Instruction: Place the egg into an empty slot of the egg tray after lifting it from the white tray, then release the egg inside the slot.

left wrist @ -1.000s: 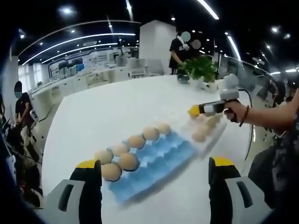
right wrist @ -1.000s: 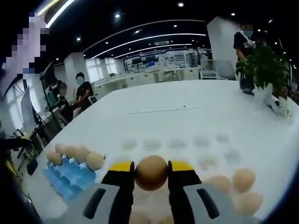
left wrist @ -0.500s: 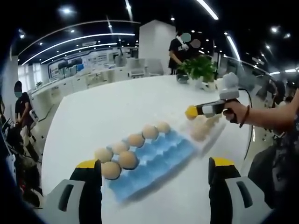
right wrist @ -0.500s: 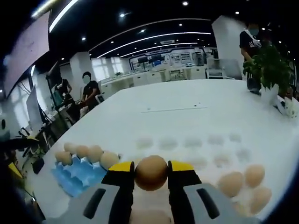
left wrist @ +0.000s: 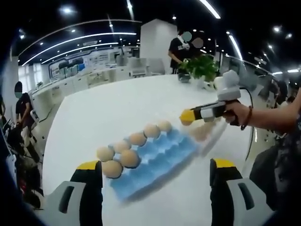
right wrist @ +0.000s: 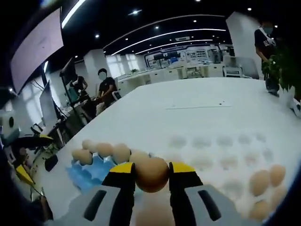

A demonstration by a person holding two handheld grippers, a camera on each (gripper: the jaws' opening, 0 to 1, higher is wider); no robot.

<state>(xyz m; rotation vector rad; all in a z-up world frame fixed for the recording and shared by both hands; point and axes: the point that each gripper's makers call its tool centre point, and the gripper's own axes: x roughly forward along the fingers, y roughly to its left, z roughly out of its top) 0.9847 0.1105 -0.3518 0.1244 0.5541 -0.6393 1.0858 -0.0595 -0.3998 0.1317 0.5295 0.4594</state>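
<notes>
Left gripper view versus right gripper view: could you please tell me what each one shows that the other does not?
Left gripper view: the open left tongs and a hand holding the right tongs. Right gripper view: the egg clamped in the right tongs, and the white tray's empty dimples. Both: the blue egg tray, eggs along one side, on the white table.

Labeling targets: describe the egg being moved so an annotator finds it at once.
On the white table, find the blue egg tray and the white tray beside it. The egg is lifted above them, clamped between the right gripper's yellow-tipped jaws; every other egg sits in a slot.
</notes>
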